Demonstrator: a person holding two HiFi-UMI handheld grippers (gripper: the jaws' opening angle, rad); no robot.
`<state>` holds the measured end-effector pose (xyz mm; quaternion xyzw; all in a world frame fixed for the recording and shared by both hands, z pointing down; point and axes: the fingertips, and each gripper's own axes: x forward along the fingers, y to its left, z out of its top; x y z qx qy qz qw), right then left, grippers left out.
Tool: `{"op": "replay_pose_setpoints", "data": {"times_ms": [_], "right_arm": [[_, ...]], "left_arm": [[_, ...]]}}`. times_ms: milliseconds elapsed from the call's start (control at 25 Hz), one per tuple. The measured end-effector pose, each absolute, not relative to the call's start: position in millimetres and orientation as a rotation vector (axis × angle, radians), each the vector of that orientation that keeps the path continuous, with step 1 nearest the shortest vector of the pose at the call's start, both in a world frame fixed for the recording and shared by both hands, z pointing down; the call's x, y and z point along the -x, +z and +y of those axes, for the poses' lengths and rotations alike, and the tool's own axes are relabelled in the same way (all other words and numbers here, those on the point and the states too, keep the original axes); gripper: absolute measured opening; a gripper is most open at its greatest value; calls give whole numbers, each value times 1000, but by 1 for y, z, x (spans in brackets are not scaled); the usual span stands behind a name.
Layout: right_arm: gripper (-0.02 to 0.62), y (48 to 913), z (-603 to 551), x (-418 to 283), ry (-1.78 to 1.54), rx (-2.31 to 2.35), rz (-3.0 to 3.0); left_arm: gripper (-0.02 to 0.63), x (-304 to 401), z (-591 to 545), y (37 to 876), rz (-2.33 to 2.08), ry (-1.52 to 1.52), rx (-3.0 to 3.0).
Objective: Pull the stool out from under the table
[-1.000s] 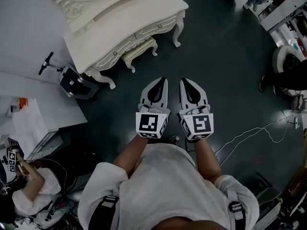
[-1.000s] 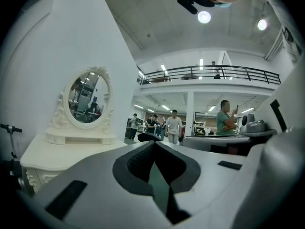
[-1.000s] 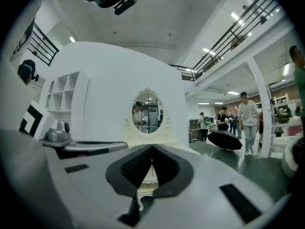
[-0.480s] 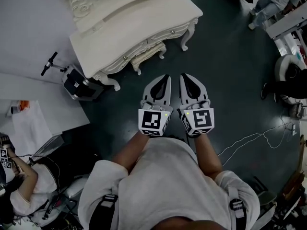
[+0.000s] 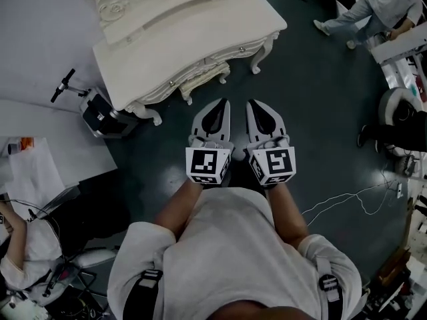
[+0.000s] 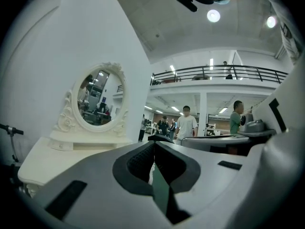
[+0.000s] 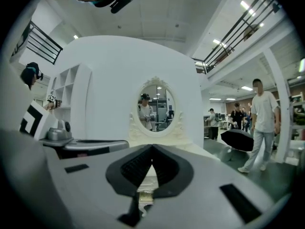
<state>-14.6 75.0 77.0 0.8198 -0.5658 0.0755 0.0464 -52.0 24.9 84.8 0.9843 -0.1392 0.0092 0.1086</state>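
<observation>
A cream carved dressing table [image 5: 180, 35] stands at the top of the head view, with an oval mirror [image 6: 97, 98] on it. The stool [image 5: 200, 79] is tucked under the table, only its front edge and legs showing. My left gripper [image 5: 221, 103] and right gripper [image 5: 252, 104] are held side by side over the dark floor, a short way in front of the stool, tips pointing at it. Both are shut with nothing between the jaws. In the right gripper view the mirror [image 7: 156, 104] and table front [image 7: 147, 180] lie straight ahead.
A black case with a handle [image 5: 100, 112] sits left of the table by a white wall [image 5: 40, 39]. A white cable [image 5: 340, 202] trails on the floor at right. People [image 5: 377, 2] stand at upper right; a seated person [image 5: 27, 252] is at lower left.
I have stepped closer to the table: it has shifted rightward and the grippers sit nearer the stool. Both grippers stay shut.
</observation>
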Motion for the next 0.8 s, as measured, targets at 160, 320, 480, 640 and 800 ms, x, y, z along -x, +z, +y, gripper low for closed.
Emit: {"op": "replay_pose_setpoints", "data": {"times_ms": [160, 320, 480, 640, 800], "right_arm": [[15, 85, 72, -14, 236, -2419, -1817], [15, 91, 72, -53, 233, -2290, -1941], [15, 93, 82, -94, 221, -2154, -2057], [15, 99, 93, -131, 234, -2076, -2129], [15, 103, 102, -150, 246, -2034, -2167]], "left_arm": [[8, 26, 24, 93, -514, 34, -2880], [8, -7, 27, 96, -683, 24, -2843], [8, -33, 41, 101, -871, 27, -2772], [8, -58, 60, 108, -980, 56, -2732], [8, -72, 76, 115, -1014, 107, -2715]]}}
